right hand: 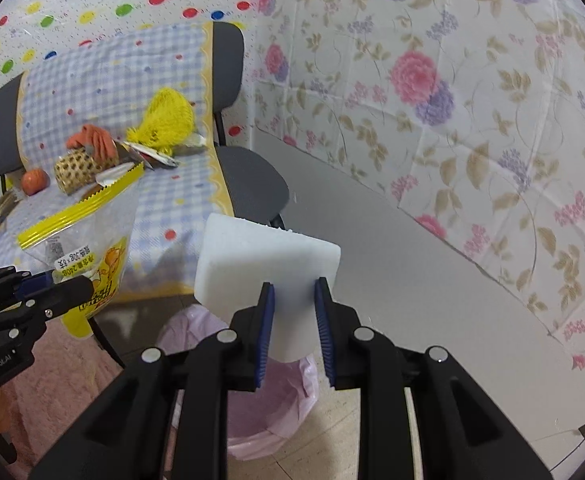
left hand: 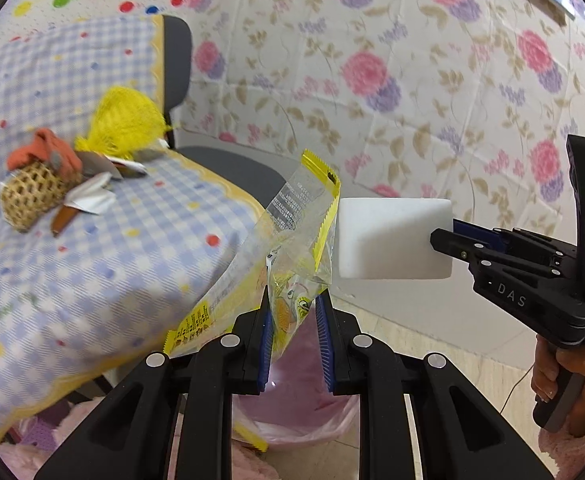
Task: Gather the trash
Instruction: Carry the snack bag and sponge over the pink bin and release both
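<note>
Left tool [left hand: 292, 300] pinches a clear yellow snack bag [left hand: 288, 236], held up over the pink-lined bin [left hand: 292, 412] on the floor. Right tool [right hand: 294, 292] grips a white foam block [right hand: 264, 260], also above the bin [right hand: 268, 400]. More trash on the chair [right hand: 248, 176] far left: yellow net [right hand: 168, 118], woven mesh sleeve [right hand: 76, 170], orange [right hand: 35, 182], torn wrappers [right hand: 148, 158]

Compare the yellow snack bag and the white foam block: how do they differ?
The snack bag is thin, crinkled, see-through plastic with yellow print; the foam block is thick, solid and plain white. The bag hangs limp, while the block keeps its shape. Both are clamped in a hand-held gripper above the pink-lined bin.
</note>
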